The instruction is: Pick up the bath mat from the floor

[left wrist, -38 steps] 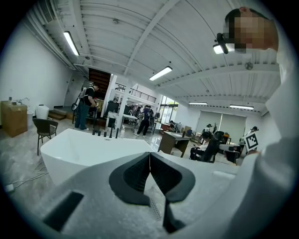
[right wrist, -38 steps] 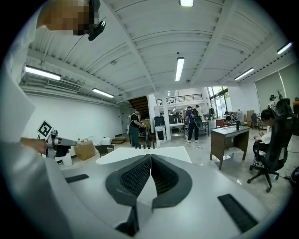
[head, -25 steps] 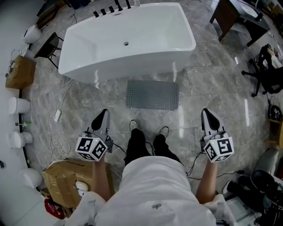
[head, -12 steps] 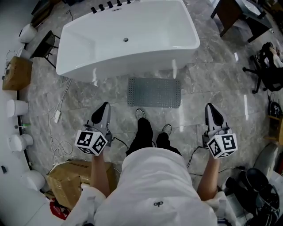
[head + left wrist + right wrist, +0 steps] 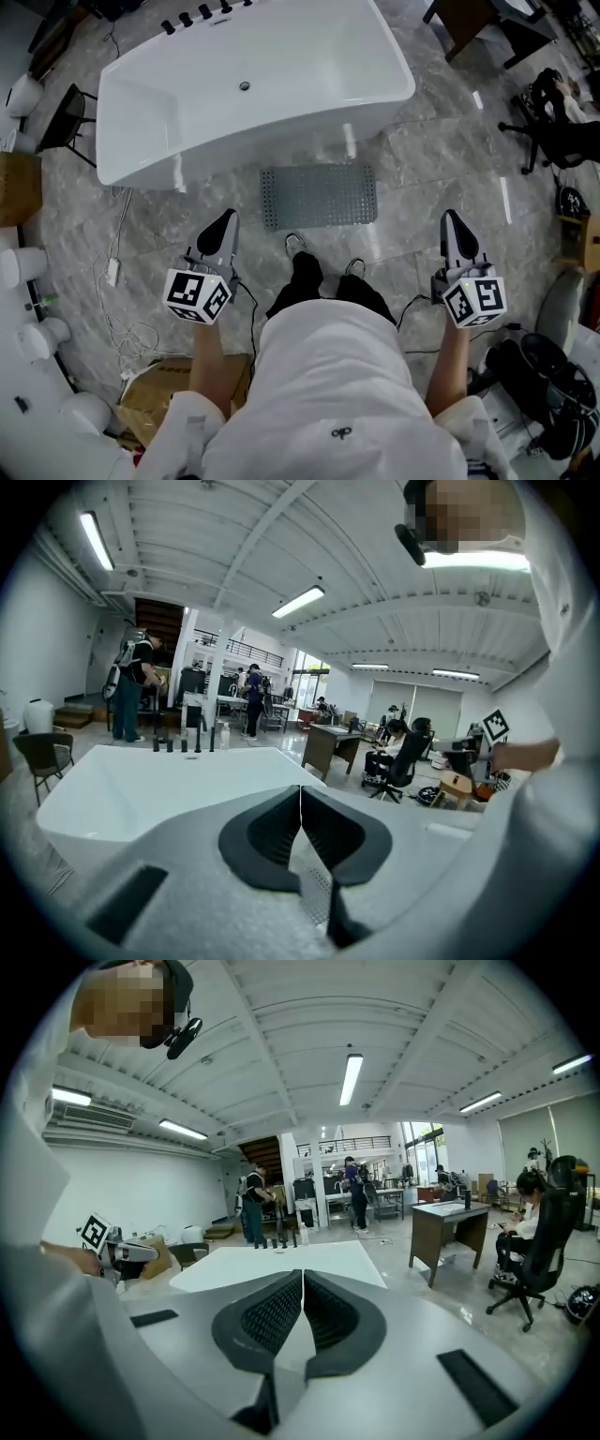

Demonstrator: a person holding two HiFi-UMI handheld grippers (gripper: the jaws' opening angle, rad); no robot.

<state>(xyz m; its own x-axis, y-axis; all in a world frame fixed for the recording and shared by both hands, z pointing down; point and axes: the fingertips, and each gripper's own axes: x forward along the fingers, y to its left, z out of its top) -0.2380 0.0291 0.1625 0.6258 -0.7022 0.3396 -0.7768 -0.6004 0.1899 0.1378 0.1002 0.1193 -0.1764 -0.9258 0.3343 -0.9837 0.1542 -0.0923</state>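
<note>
Ahead of left tongs (image 5: 227, 221) and right tongs (image 5: 452, 221), bath mat (image 5: 319, 196), untouched

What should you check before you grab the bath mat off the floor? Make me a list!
1. Bath mat flat on the floor beside the bathtub, nothing on it: ok.
2. Left gripper empty: ok.
3. Right gripper empty: ok.
4. Jaws open to grab: not ok, both shut.
5. Grippers down at the mat: not ok, both apart from it.
6. Shoes off the mat: ok.
</note>
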